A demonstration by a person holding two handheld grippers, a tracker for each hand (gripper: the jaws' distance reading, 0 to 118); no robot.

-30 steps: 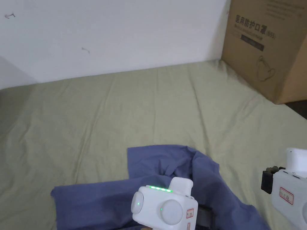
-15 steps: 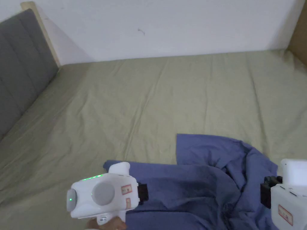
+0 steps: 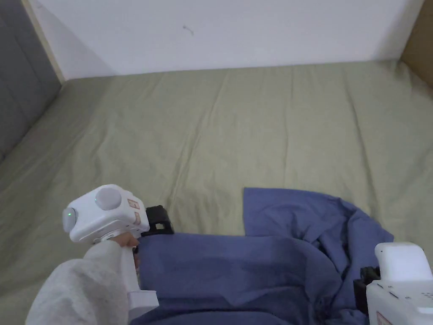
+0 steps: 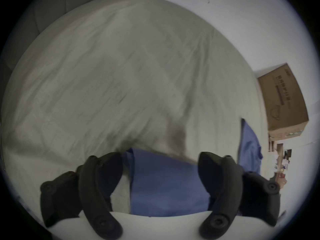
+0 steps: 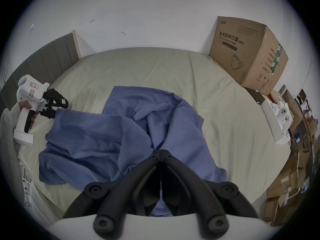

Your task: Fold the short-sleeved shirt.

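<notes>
One blue shirt (image 3: 253, 266) lies crumpled on the green bed sheet (image 3: 237, 127), at its near edge. Two grippers in use. Left gripper (image 4: 160, 172): jaws wide apart, the shirt's left corner lying between them, not clamped. Right gripper (image 5: 161, 152): jaws closed tip to tip above the shirt's bunched middle; no cloth visibly caught between them. One cardboard box (image 5: 247, 53) stands at the bed's far right corner, well apart from the shirt. One grey headboard (image 5: 43, 62) stands on the left.
</notes>
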